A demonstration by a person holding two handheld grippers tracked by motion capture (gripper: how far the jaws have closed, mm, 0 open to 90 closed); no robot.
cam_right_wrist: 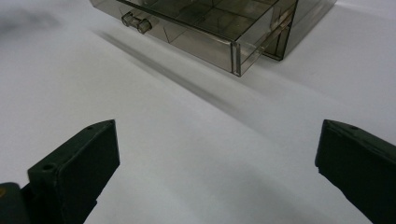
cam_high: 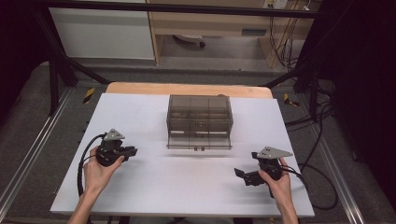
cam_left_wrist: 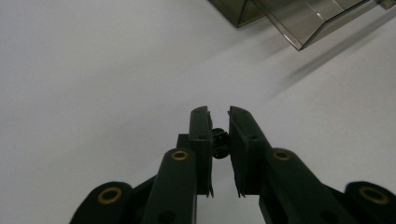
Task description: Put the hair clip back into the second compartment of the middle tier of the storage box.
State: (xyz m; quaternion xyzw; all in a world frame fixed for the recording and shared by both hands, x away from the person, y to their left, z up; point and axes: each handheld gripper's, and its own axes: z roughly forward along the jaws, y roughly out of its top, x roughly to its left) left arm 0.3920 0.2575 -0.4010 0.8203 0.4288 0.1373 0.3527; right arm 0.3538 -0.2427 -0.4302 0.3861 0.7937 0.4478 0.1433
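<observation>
a: what do the tools look like?
b: the left gripper [cam_high: 131, 151] and right gripper [cam_high: 239, 173] are black, each topped by a grey three-cornered plate, trailing a black cable.
a: close up?
b: brass-ringed screw holes on the arms; bare forearms, no sleeves.

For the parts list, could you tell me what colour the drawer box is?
Smoky grey-brown and see-through; the drawer box shows best in the right gripper view.

A white-topped table [cam_high: 140, 116] with a pale wooden far edge [cam_high: 187, 88] stands on grey carpeted floor [cam_high: 28, 154]. Black metal frame bars [cam_high: 56, 60] rise at both sides. Beyond the table stand a white cabinet [cam_high: 102, 32] and a light wooden shelf unit [cam_high: 210, 23], with black cables [cam_high: 280, 42] hanging at the right.
</observation>
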